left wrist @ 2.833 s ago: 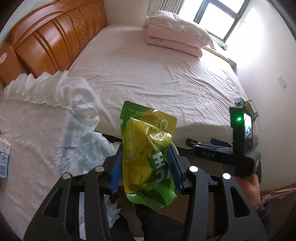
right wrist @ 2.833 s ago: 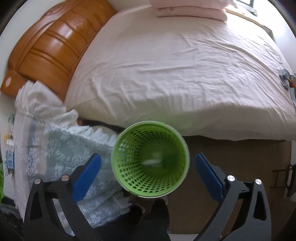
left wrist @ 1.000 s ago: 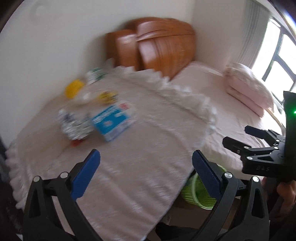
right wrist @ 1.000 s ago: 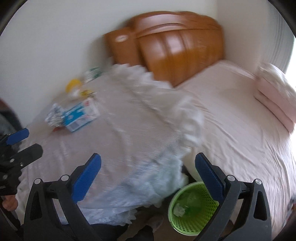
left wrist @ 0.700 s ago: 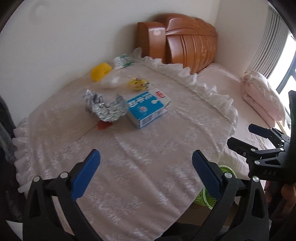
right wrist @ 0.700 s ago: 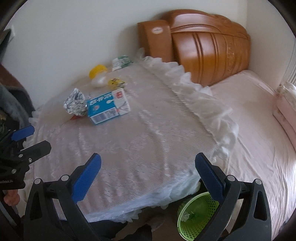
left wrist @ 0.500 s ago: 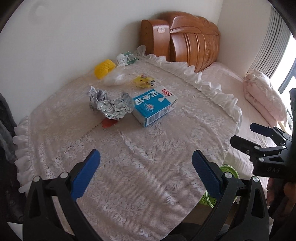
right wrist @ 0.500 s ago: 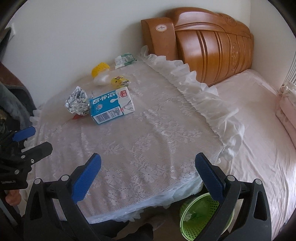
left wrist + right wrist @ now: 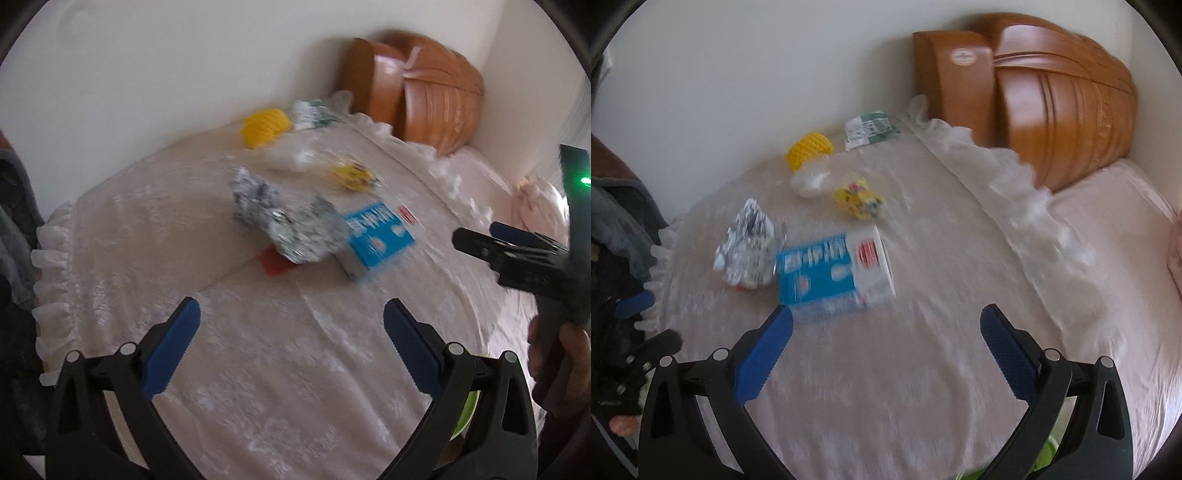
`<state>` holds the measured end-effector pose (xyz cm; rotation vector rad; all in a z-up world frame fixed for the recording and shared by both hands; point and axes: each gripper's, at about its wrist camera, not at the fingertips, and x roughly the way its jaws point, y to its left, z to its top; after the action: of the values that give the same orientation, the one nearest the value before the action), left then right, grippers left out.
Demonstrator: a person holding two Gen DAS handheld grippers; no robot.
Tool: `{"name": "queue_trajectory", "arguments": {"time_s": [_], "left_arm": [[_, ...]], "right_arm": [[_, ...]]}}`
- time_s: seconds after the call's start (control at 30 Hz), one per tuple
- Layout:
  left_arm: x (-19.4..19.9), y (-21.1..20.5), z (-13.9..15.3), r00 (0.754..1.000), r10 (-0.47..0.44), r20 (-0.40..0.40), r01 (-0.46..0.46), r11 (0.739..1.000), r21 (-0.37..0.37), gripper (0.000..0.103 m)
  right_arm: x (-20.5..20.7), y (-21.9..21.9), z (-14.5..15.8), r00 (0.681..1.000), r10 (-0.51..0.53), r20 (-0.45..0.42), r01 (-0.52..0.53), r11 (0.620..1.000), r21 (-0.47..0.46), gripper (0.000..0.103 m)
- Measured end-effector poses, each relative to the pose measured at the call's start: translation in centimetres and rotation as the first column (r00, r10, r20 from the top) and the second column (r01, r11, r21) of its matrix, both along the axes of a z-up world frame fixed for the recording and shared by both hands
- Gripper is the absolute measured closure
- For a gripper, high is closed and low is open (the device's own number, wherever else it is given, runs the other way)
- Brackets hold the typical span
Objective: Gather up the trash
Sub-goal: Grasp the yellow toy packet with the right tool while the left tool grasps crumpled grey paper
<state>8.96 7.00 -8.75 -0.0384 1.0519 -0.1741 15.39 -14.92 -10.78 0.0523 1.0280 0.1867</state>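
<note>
Trash lies on a lace-covered table (image 9: 295, 369). A crumpled silver foil wrapper (image 9: 288, 221) (image 9: 748, 245) lies next to a blue and white milk carton (image 9: 376, 236) (image 9: 834, 273). Behind them are a small yellow wrapper (image 9: 352, 177) (image 9: 858, 199), a clear plastic wad (image 9: 810, 179), a yellow foam net (image 9: 264, 125) (image 9: 809, 149) and a green and white packet (image 9: 871, 129). My left gripper (image 9: 291, 332) is open and empty, short of the foil. My right gripper (image 9: 886, 336) is open and empty, just short of the carton.
A wooden headboard (image 9: 1052, 92) and a pink bed (image 9: 1126, 258) lie to the right. The green bin's rim (image 9: 467, 417) peeks out below the table's right edge. Dark clothing (image 9: 617, 221) hangs at the left. A white wall runs behind the table.
The left gripper dropped the green-yellow snack bag and opened. Both grippers swung from the bin up to the table and moved closer to the foil and carton.
</note>
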Motion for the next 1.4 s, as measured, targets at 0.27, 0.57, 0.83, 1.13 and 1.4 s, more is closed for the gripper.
{"name": "queue_trajectory", "arguments": {"time_s": [0.27, 0.57, 0.83, 1.13, 1.4], "left_arm": [[6.8, 3.0, -0.4, 0.993, 0.097, -0.064, -0.103, 0.99, -0.101, 0.008], [14.1, 2.9, -4.0, 0.966, 0.147, -0.211, -0.174, 0.978, -0.115, 0.008], [17.4, 1.3, -6.9, 0.949, 0.126, -0.288, -0.145, 0.988, -0.044, 0.012], [18.6, 0.9, -9.9, 0.923, 0.134, -0.362, -0.159, 0.986, -0.041, 0.053], [18.0, 2.8, -7.2, 0.956, 0.17, -0.238, -0.183, 0.983, -0.033, 0.058]], "right_arm": [[11.4, 3.1, -3.3, 0.994, 0.054, -0.091, -0.053, 0.999, 0.013, 0.002], [15.8, 5.8, -7.1, 0.971, 0.149, -0.185, -0.161, 0.985, -0.054, 0.049], [15.9, 4.2, -6.2, 0.981, 0.138, -0.133, -0.139, 0.99, 0.007, 0.065], [15.2, 1.9, -4.3, 0.99, 0.107, -0.088, -0.097, 0.989, 0.109, 0.065], [13.4, 1.5, -1.7, 0.997, 0.074, -0.033, -0.068, 0.987, 0.148, 0.065]]}}
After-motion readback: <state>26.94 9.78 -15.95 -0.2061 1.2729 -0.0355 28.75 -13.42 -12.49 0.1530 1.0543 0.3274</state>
